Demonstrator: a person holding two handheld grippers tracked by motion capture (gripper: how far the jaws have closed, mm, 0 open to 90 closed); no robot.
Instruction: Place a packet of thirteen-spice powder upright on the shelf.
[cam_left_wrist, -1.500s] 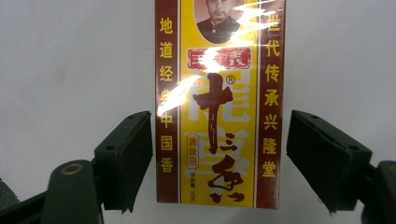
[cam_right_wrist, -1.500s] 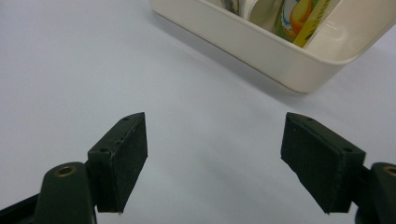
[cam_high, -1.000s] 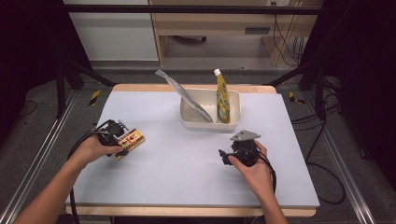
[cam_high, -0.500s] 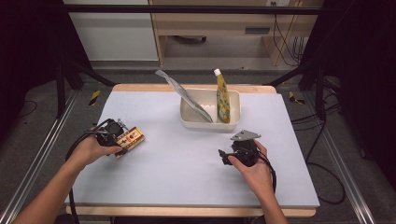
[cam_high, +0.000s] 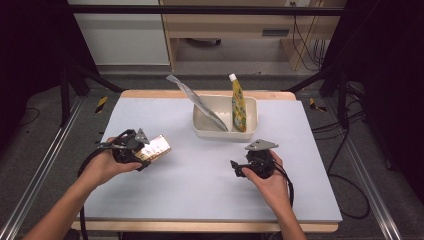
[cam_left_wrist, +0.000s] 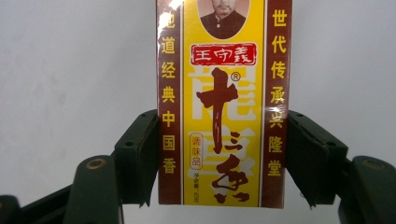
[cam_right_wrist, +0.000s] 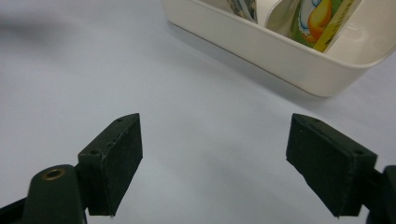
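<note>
1. A white tub (cam_high: 226, 131) stands on the counter (cam_high: 200, 190) near the middle of its far edge. In it a silver foil pouch (cam_high: 197, 101) leans up and out toward the far left corner, and a yellow squeeze pouch (cam_high: 238, 105) with a white cap stands upright at the tub's right end.
2. In the right gripper view the tub's near wall (cam_right_wrist: 275, 49) crosses the upper right, with the lower part of the yellow pouch (cam_right_wrist: 320, 21) showing a fruit picture behind it; its print is too blurred to read.
3. The left tool (cam_high: 131, 148) sits near the counter's left edge, in the person's left hand (cam_high: 102, 167). Its jaws are clamped on the two long sides of a flat spice box (cam_high: 156, 147), which is the thing in hand; the box points toward the counter's middle, well apart from the tub.
4. In the left gripper view the spice box (cam_left_wrist: 224, 102) is yellow with dark red side bands. The left band reads 地道经典中国香, the right band 世代传承兴隆堂. A red plaque carries 王守义, and large brown characters below it read 十三香, with a small oval tag 调味品. A portrait sits at the top.
5. The right tool (cam_high: 239, 167) lies low at the counter's right of middle, just before the tub's near wall, in the right hand (cam_high: 270, 181). Its jaws stand wide apart with only bare counter between them.
6. Nothing lies on the counter between the box and the tub.
</note>
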